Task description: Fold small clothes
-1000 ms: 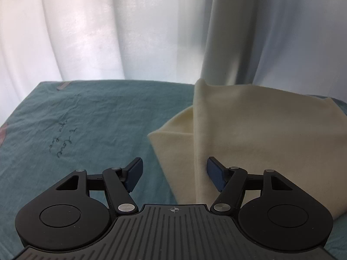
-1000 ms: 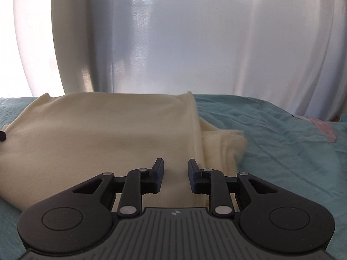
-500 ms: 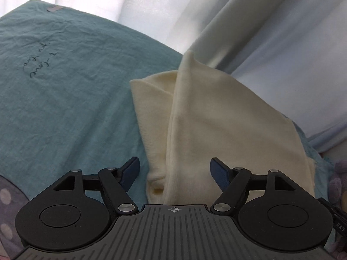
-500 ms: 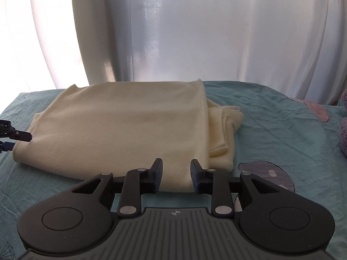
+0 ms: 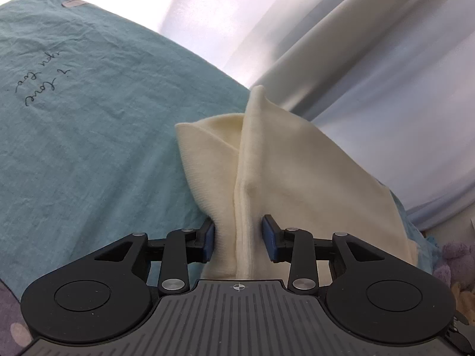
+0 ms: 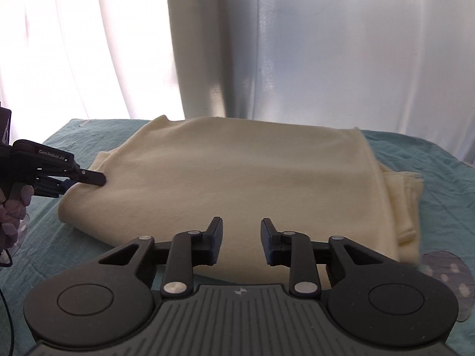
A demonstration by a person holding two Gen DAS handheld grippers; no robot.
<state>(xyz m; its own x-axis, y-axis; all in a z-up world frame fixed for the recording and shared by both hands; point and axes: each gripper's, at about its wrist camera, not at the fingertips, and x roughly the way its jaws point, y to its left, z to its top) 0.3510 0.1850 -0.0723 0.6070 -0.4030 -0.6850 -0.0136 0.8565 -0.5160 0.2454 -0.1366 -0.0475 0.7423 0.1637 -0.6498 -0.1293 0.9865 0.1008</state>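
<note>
My left gripper (image 5: 239, 241) is closing; a fold of the cream garment (image 5: 285, 178) sits between its fingers, the left pad touching cloth. My right gripper (image 6: 241, 243) is closing, nothing between; the garment (image 6: 237, 178) lies just ahead on the teal sheet (image 6: 439, 192).

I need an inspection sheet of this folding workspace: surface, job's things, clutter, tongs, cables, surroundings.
Surface: teal sheet, wrinkled, handwriting at one corner.
Job's things: cream garment, folded, lying flat.
Clutter: purple plush toy at the edge.
Tongs: left tongs closing, garment's edge fold between the pads; right tongs closing above the garment's near edge, nothing between them.
Cables: thin dark cable at the left border.
Surroundings: white curtain, backlit.
</note>
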